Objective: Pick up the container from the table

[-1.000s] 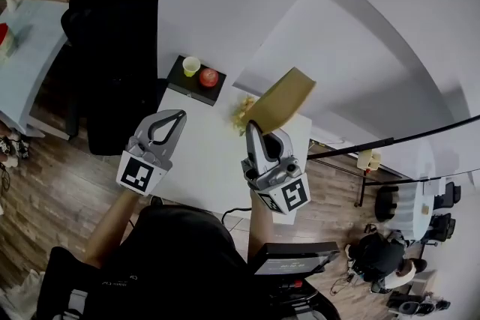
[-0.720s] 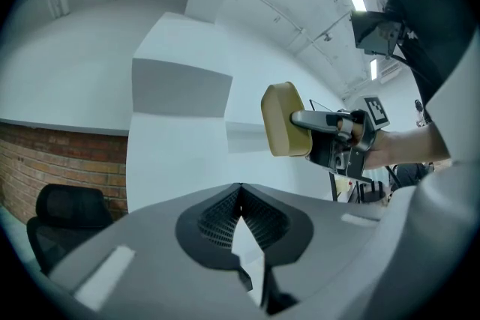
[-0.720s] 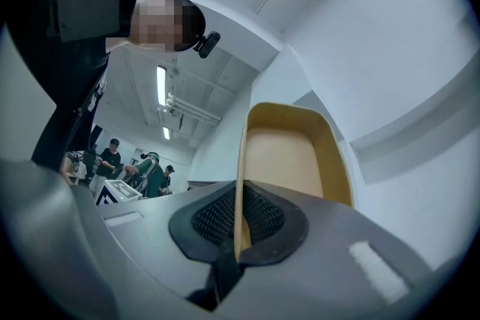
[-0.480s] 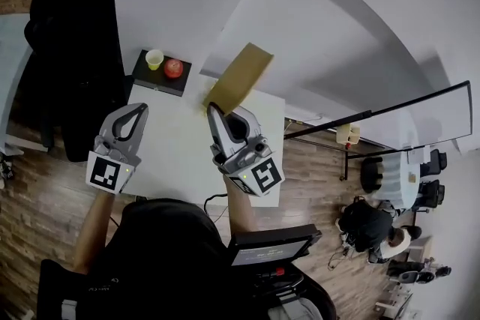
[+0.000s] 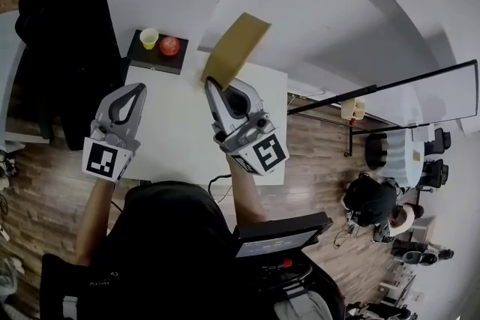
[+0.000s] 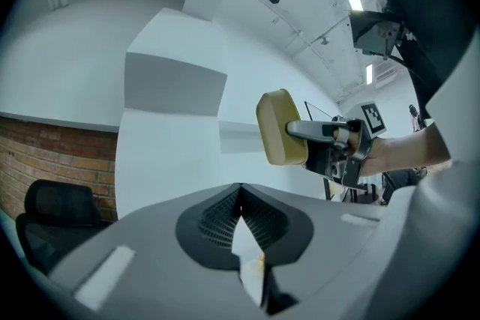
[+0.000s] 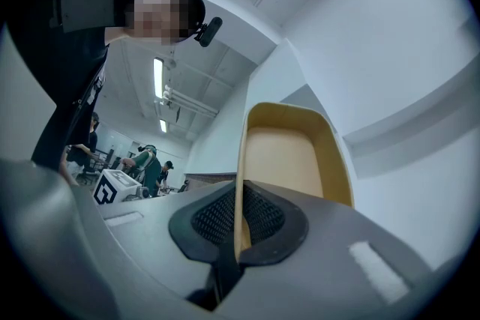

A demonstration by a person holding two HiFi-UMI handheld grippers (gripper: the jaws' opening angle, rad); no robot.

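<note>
The container (image 5: 234, 47) is a shallow tan tray, lifted off the white table (image 5: 180, 142) and tilted on edge. My right gripper (image 5: 212, 84) is shut on its near rim. In the right gripper view the rim (image 7: 241, 161) runs down between the closed jaws of that gripper (image 7: 238, 210), and the tray's hollow faces right. My left gripper (image 5: 139, 91) hovers over the table's left side, shut and empty. From the left gripper view, its own jaws (image 6: 240, 195) meet in front, and the container (image 6: 279, 127) hangs beyond them, pinched by the right gripper (image 6: 294, 130).
A black tray (image 5: 154, 60) at the table's far left corner carries a yellow cup (image 5: 149, 37) and a red apple (image 5: 169, 46). A black chair (image 5: 60, 34) stands left of the table. A seated person (image 5: 375, 206) and a black rail (image 5: 390, 86) are to the right.
The head view has swung, so the table and both grippers sit further left in the picture. The right gripper keeps the container raised; the hands themselves have hardly moved.
</note>
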